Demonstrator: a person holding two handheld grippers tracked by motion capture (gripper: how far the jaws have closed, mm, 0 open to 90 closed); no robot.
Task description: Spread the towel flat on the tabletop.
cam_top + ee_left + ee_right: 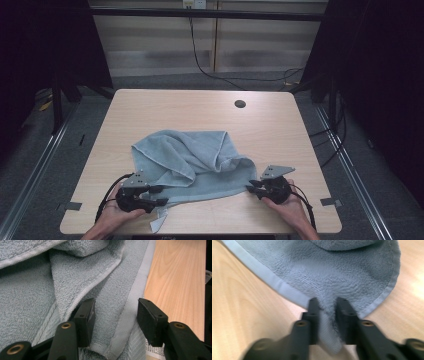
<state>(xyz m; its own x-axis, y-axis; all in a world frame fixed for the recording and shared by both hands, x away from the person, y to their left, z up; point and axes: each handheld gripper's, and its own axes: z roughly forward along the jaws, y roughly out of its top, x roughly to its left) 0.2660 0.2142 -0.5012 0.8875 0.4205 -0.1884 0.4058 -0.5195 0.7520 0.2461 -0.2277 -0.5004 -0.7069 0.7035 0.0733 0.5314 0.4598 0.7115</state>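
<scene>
A pale blue-grey towel [195, 155] lies crumpled on the front half of the wooden table [175, 107]. My left gripper [161, 195] lies at the towel's front left part, held by a hand. In the left gripper view its jaws stand open [116, 315] on either side of the towel's hemmed edge [125, 322], without pressing it. My right gripper [248, 186] sits at the towel's front right corner. In the right gripper view its jaws [327, 312] are close together, with a fold of the towel [342, 272] pinched between them.
A round cable hole [240, 104] sits near the table's far right. One towel corner [159, 222] with a printed label [152, 350] reaches the front edge. Bare wood lies behind and beside the towel. Dark floor, rails and a cable [200, 60] surround the table.
</scene>
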